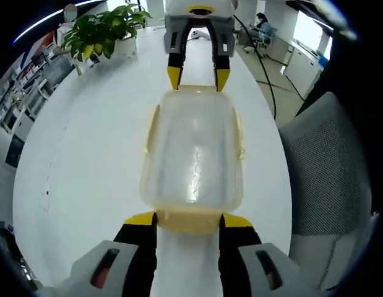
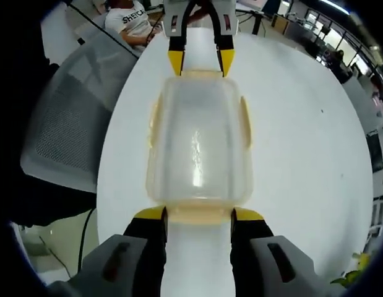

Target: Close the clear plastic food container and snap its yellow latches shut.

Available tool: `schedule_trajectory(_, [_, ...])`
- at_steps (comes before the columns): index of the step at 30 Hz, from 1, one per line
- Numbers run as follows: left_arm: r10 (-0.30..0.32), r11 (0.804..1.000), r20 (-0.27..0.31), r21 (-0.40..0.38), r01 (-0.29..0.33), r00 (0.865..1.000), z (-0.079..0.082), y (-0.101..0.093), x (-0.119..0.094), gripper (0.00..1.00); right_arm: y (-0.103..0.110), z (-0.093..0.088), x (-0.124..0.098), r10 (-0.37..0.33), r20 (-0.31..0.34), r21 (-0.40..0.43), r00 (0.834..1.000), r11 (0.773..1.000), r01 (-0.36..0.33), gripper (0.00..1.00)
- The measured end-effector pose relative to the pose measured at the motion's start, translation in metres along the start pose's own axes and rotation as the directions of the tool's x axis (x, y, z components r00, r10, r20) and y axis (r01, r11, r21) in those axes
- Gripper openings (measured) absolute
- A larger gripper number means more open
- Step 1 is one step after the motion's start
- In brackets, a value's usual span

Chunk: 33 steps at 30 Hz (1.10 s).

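Left gripper [image 1: 188, 221] fingers open, touching clear container [image 1: 192, 154], white table [image 1: 92, 161]

A clear plastic food container [image 2: 200, 151] with rounded corners and its lid on sits on a white table [image 2: 302, 142], lying lengthwise between two claws. The right claw [image 2: 199, 216], black with yellow tips, rises from the bottom of the view; its two jaws stand apart at the container's near end, just beside the pale yellow latch [image 2: 199, 213] there. The left claw [image 2: 200, 62] reaches in from the far side, its yellow tips at the container's far end. Pale yellow latches [image 2: 245, 117] show on both long sides. Beyond the table's left edge stands a grey mesh office chair [image 2: 70, 124]. A person in a white shirt [image 2: 130, 18] sits behind it.
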<state>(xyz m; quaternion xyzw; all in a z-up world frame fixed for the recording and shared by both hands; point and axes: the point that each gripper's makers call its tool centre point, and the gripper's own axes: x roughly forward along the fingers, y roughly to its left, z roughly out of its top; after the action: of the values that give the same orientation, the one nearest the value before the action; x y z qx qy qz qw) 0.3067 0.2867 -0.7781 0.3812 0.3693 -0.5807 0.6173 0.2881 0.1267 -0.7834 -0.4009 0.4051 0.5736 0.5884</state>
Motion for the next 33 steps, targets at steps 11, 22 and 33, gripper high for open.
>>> schedule_trajectory(11, [0.002,1.000,-0.013,-0.004,-0.002,1.000,-0.002,0.000,0.007,0.33,-0.001,-0.005,0.007,0.004,0.009,-0.001,1.000,1.000,-0.004,0.37])
schedule_trajectory(22, [0.000,1.000,-0.019,-0.014,0.000,1.000,-0.004,0.000,0.011,0.33,-0.004,-0.006,0.008,0.004,0.037,-0.008,0.999,1.000,-0.003,0.37])
schedule_trajectory(33, [-0.009,1.000,-0.028,-0.013,0.009,1.000,-0.004,0.000,0.013,0.33,-0.003,-0.007,0.010,-0.020,0.099,0.018,0.995,1.000,0.018,0.37])
